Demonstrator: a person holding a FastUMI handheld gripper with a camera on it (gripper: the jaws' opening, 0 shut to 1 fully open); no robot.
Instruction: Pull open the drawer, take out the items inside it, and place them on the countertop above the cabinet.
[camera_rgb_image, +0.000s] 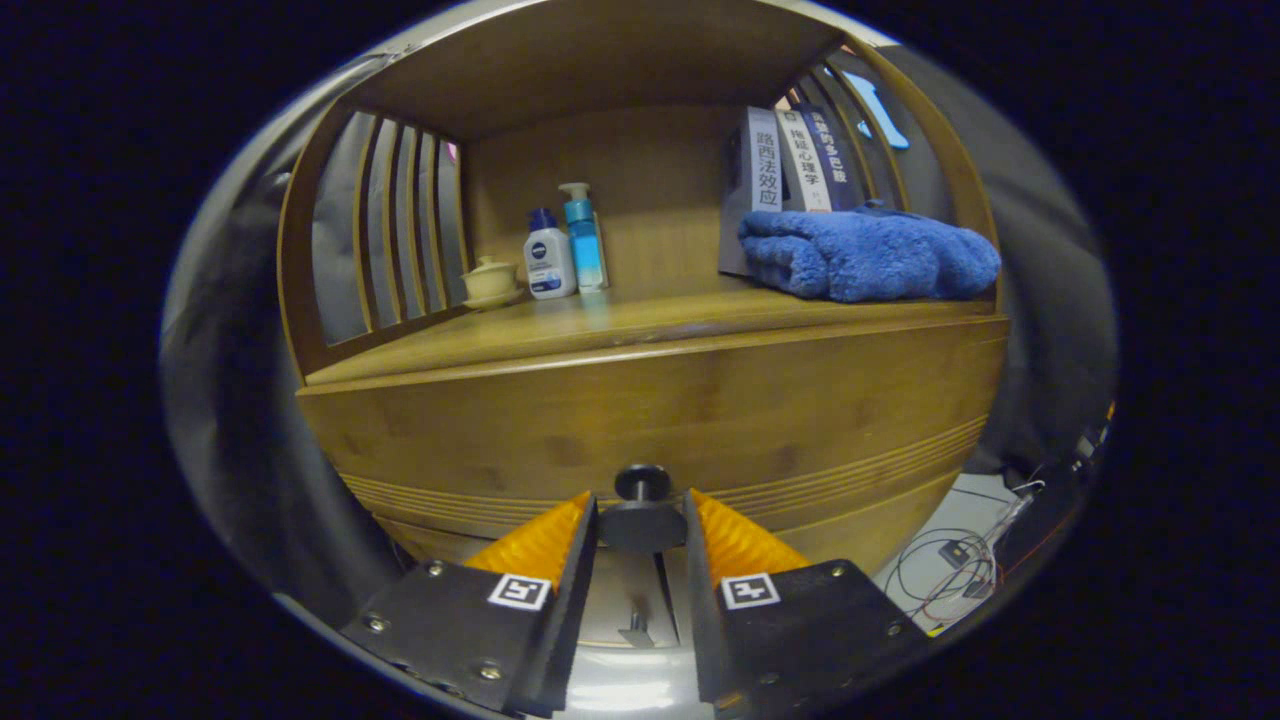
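Drawer of the wooden cabinet fills the space straight ahead of the gripper, its front appearing shut, with grooved lines running along the lower part. A dark round knob juts out from the middle of the drawer front and sits right between the 2 fingers. The fingers stand a little apart with the knob's disc filling the gap between their tips; each inner face lies at the disc's rim, and they seem to press on it from both sides, though the contact is hard to confirm.

Above the drawer runs the countertop, a wooden shelf roofed over and fenced by slatted sides. At its back, off to the left, stand a pale lidded cup on a saucer, a white bottle with a blue cap and a light blue pump bottle, close together. On the right side a folded blue towel lies on the counter, and behind it 3 books lean upright against the slats. Nothing stands between the fingers and the knob.

Below and to the right of the cabinet, loose cables lie on the pale floor.
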